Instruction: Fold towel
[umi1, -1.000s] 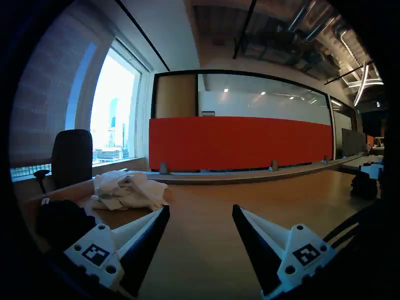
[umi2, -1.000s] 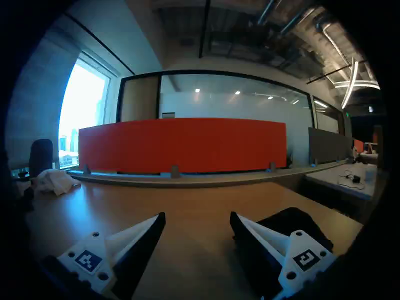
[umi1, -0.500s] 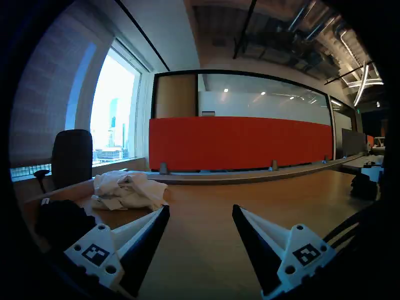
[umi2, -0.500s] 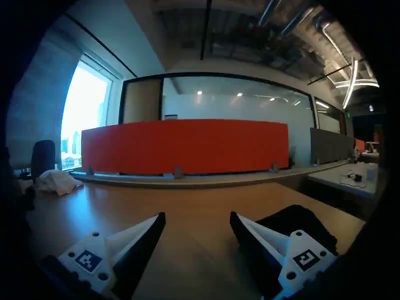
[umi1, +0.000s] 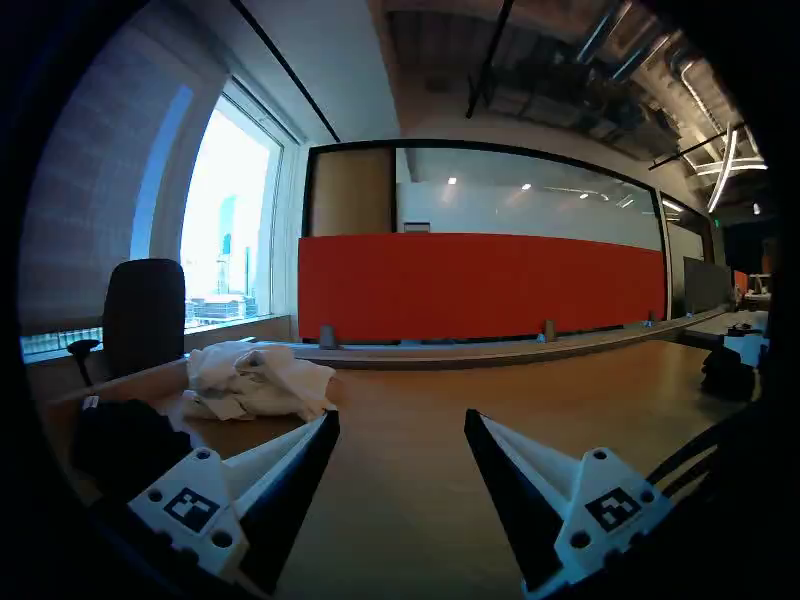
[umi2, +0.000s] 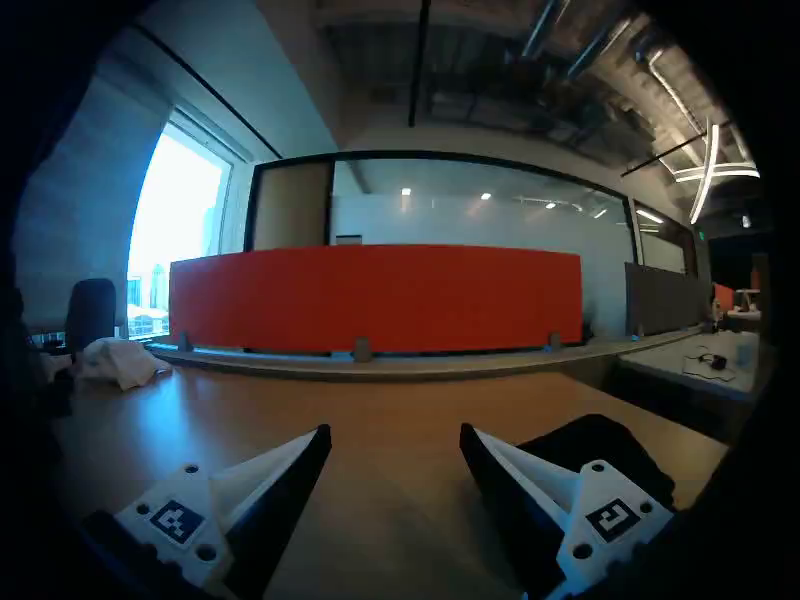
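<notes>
Currently: towel (umi1: 255, 380) lies crumpled at the left of the counter (umi1: 600, 385), ahead-left of the left gripper (umi1: 401, 415); jaws apart, empty. Right gripper (umi2: 395, 430): jaws apart, well away from the towel. Risk: pinching the heap blind catches several layers, giving an uneven fold; the nearby black cloth (umi1: 125, 445) may snag.

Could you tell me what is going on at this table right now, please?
A person holds two grippers over a wooden table. The left gripper and the right gripper are both open and empty. The white towel lies in a crumpled heap toward the table's far left, untouched and not yet folded. A dark cloth lies beside the right gripper.
</notes>
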